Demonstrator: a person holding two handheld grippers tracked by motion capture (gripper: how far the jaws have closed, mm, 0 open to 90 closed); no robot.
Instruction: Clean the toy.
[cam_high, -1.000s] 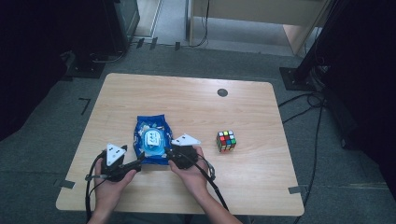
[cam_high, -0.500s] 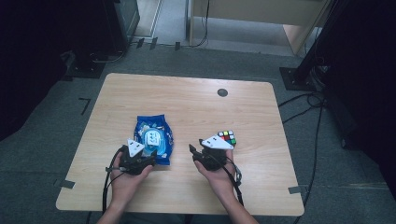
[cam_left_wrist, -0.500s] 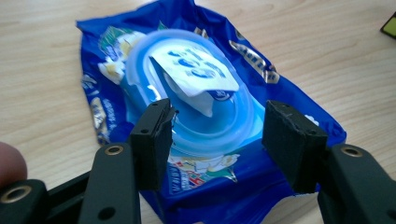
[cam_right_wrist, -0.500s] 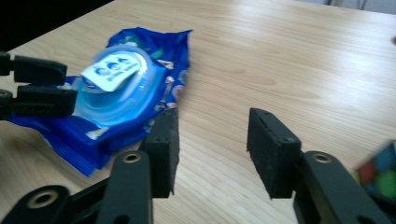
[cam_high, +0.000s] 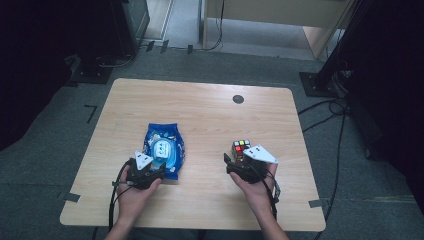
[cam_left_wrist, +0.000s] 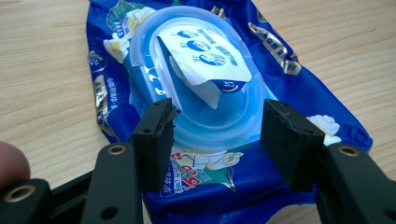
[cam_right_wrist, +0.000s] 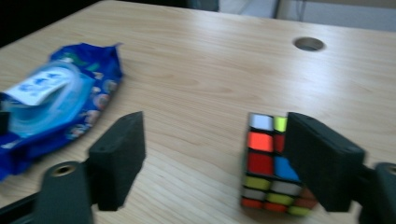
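- The right gripper (cam_high: 234, 162) is no longer at the pack of wet wipes (cam_high: 164, 150); compared with a second ago it now sits on the right side of the table (cam_high: 210, 115), at the puzzle cube (cam_high: 241, 148). Its jaws have just been opening and now stand wide, and the cube is between them, near one jaw, but not pressed.
- The left gripper (cam_high: 159, 171) stays at the near end of the pack. Its jaws have just been closing a little, but they are still open.
- I judge the work now passes from the pack to picking up the cube.
- The left gripper view shows the plastic lid (cam_left_wrist: 201, 79) and its label half peeled up (cam_left_wrist: 205, 56).
- The right gripper view shows the gap between jaw and cube (cam_right_wrist: 271, 163).
- The high view shows pack and cube well apart.
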